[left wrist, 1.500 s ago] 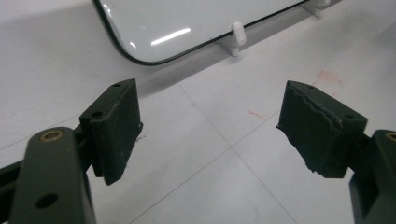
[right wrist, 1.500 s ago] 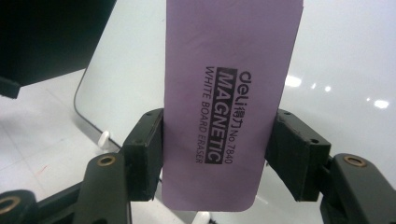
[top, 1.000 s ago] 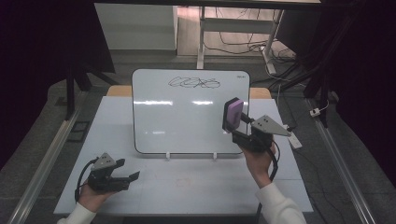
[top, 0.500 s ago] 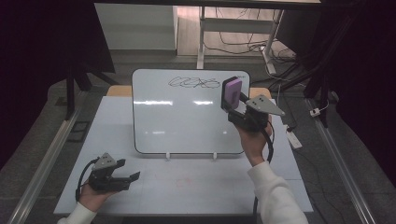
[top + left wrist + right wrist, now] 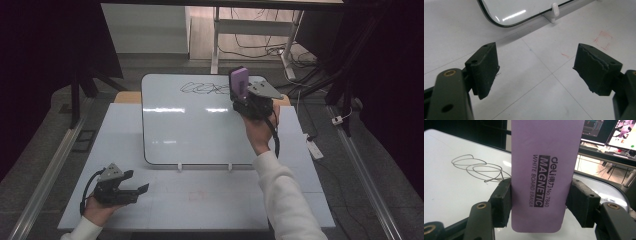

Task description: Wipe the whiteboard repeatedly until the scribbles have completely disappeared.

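A whiteboard lies on the table, with a black scribble near its far edge. My right gripper is shut on a purple whiteboard eraser, held upright over the board's far right part, just right of the scribble. In the right gripper view the eraser stands between both pads, its label reading "MAGNETIC WHITE BOARD ERASER", and the scribble lies to its left. My left gripper rests open near the table's front left corner. Its fingers stand wide apart over bare table.
The whiteboard sits on small white clips along its near edge. Faint red marks show on the table in front of the board. Metal rails run along both sides of the table. Cables and desk legs lie beyond the far edge.
My right hand has carried the eraser up and away from me, leftward across the board toward the scribble. The left hand has stayed put.
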